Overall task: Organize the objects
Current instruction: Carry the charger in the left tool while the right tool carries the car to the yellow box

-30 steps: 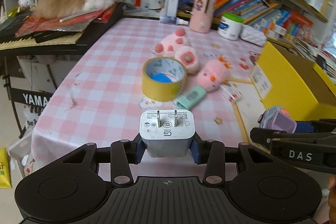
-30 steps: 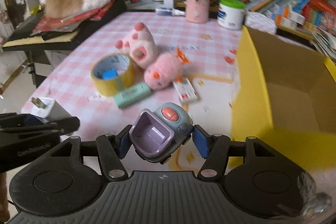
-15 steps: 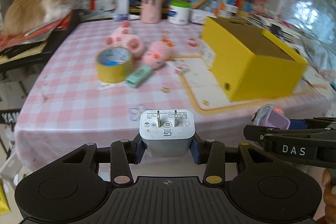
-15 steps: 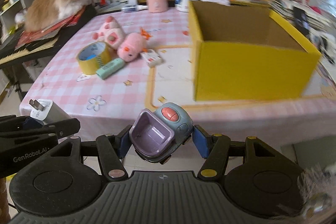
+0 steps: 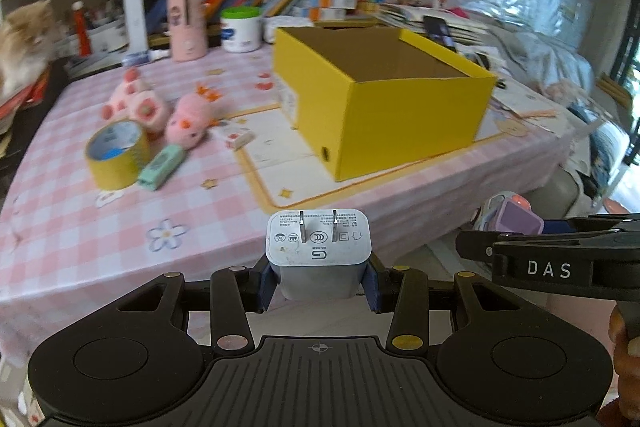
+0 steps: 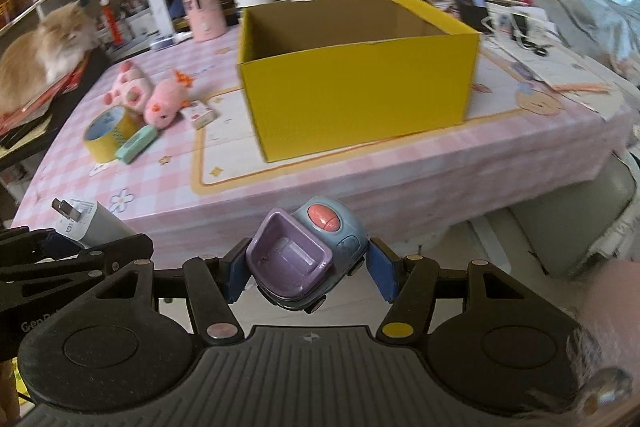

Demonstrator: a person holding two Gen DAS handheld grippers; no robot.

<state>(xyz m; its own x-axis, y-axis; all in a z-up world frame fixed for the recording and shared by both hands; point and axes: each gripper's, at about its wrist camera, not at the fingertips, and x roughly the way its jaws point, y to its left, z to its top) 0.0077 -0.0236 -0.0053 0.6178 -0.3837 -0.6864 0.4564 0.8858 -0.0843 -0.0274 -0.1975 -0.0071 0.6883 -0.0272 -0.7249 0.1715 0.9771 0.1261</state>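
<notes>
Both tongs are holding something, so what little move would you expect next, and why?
Probably carry both forward over the open yellow box. The left tongs grip a white charger, the right tongs a toy car, and both hang short of the table edge.

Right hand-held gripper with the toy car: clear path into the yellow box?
Probably yes. The yellow box is open-topped, with bare tablecloth between it and the toy car.

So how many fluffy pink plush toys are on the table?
2. The pink paw-shaped plush toy lies behind the yellow tape roll; the pink round plush toy with an orange tuft lies right beside it. Others could be hidden inside the yellow cardboard box.
</notes>
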